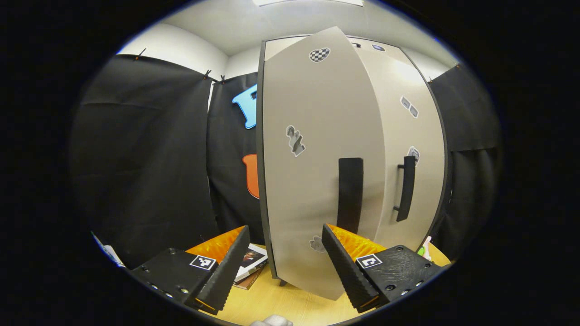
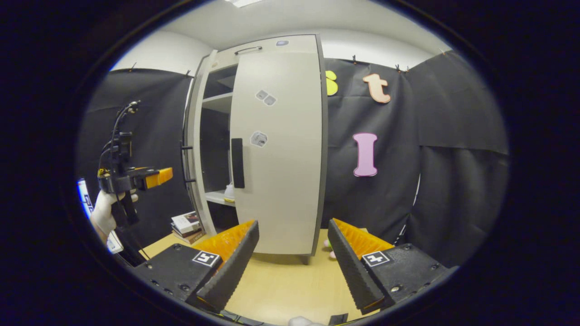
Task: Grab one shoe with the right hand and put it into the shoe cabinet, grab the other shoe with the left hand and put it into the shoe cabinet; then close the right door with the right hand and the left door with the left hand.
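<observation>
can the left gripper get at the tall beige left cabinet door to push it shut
Probably yes. In the left gripper view the left gripper, jaws open, faces the beige left door close ahead, nothing between them. The door's black handle sits just above the fingers.

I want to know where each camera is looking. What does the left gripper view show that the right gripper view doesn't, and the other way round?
Left gripper view: the front of the left door, standing partway open, with a checkered heart sticker.
Right gripper view: the shelves inside the cabinet, something white on the lower shelf, and the left hand-held gripper held by a gloved hand.
Both: the cabinet, the right door's handle, a stack of books and the wooden surface.
</observation>
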The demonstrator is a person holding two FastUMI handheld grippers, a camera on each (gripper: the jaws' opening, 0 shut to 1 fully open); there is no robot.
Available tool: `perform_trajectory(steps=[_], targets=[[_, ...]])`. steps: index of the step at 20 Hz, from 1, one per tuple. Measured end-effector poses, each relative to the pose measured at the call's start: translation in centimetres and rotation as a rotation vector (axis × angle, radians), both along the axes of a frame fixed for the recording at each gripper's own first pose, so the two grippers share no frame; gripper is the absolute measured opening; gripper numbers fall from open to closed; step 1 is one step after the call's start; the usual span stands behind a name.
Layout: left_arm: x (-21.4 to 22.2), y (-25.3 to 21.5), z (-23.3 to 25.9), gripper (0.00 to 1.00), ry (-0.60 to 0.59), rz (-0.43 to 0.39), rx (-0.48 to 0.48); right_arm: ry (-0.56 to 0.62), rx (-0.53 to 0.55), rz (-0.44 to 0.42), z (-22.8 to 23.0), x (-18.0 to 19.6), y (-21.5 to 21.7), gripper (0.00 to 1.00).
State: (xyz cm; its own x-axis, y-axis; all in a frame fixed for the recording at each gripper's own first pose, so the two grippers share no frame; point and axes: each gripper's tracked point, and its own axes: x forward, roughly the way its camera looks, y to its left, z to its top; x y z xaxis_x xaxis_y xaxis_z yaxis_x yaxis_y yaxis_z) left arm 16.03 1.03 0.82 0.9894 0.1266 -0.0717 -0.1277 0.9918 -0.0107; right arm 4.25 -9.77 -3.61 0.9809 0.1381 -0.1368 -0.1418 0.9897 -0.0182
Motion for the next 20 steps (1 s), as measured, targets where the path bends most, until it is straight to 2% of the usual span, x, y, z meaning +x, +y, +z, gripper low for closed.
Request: perform_trajectory(steps=[1,8,10,15,17,20], targets=[[-0.5,-0.4,0.0,0.96,0.005,-0.014,-0.007,-0.008,0.004,0.003,0.2,-0.1,0.5,0.99],[-6.2,-1.5,1.6,0.96,-0.016,-0.105,-0.018,-0.076,0.022,-0.025,3.0,-1.8,3.7,0.99],[-7.7,-1.3,2.4,1.0,-0.031,-0.124,-0.016,-0.087,0.029,-0.027,3.7,-2.4,4.7,0.99],[-11.4,0.1,3.1,0.96,-0.054,-0.128,-0.03,-0.107,0.018,-0.057,4.3,-3.9,6.3,0.99],[-12.2,1.4,3.0,0.96,-0.071,-0.101,-0.016,-0.103,0.019,-0.063,4.1,-4.4,7.1,0.99],[-13.0,1.2,2.0,0.97,-0.055,-0.122,-0.016,-0.108,0.018,-0.079,4.0,-5.2,7.8,0.99]])
